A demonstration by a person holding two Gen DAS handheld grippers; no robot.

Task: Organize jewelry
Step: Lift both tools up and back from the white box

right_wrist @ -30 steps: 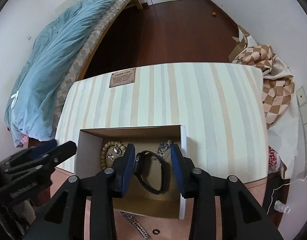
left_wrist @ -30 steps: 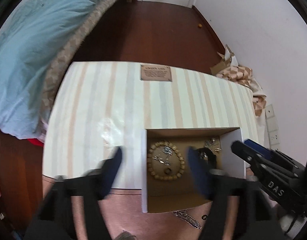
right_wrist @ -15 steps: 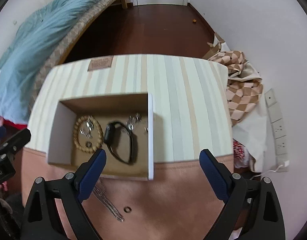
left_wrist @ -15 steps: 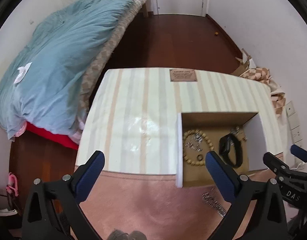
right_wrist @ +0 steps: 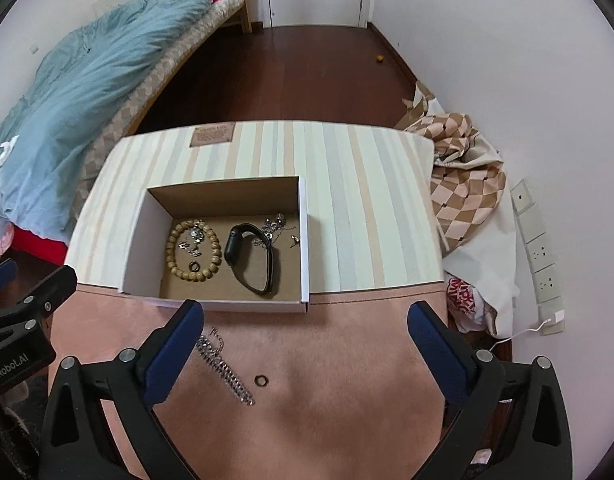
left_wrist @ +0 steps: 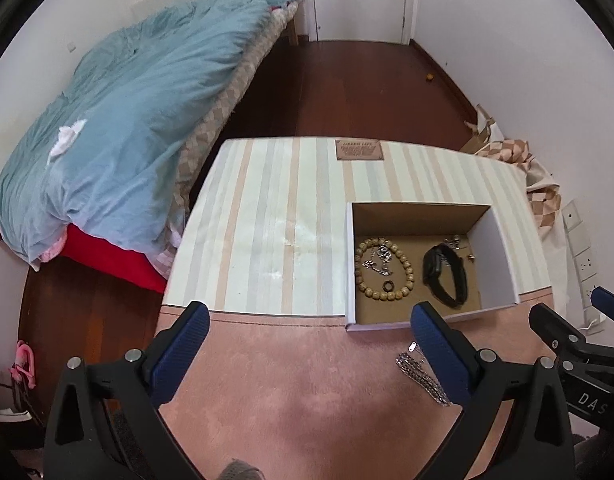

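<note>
**Jewelry box on the striped table, both grippers spread and empty**

The open cardboard box [right_wrist: 223, 240] sits on the table [right_wrist: 367, 208], at the seam between its striped cloth and pink cloth. Inside lie a wooden bead bracelet [right_wrist: 195, 250] ringing some silver pieces and a dark ring [right_wrist: 193, 266], a black watch [right_wrist: 249, 258] beside it, and a tangle of silver jewelry [right_wrist: 275, 227] near the right wall. Outside the box, on the pink cloth, lie a silver chain [right_wrist: 225, 368] and, just beside it, a small ring [right_wrist: 261, 380].

The right gripper [right_wrist: 305, 338] hangs above the pink cloth with its jaws wide apart, holding nothing. The left gripper [left_wrist: 307, 344] is likewise spread wide and empty, its right finger over the chain [left_wrist: 423, 378]. A bed with a blue duvet [left_wrist: 119, 132] stands to the left.
</note>
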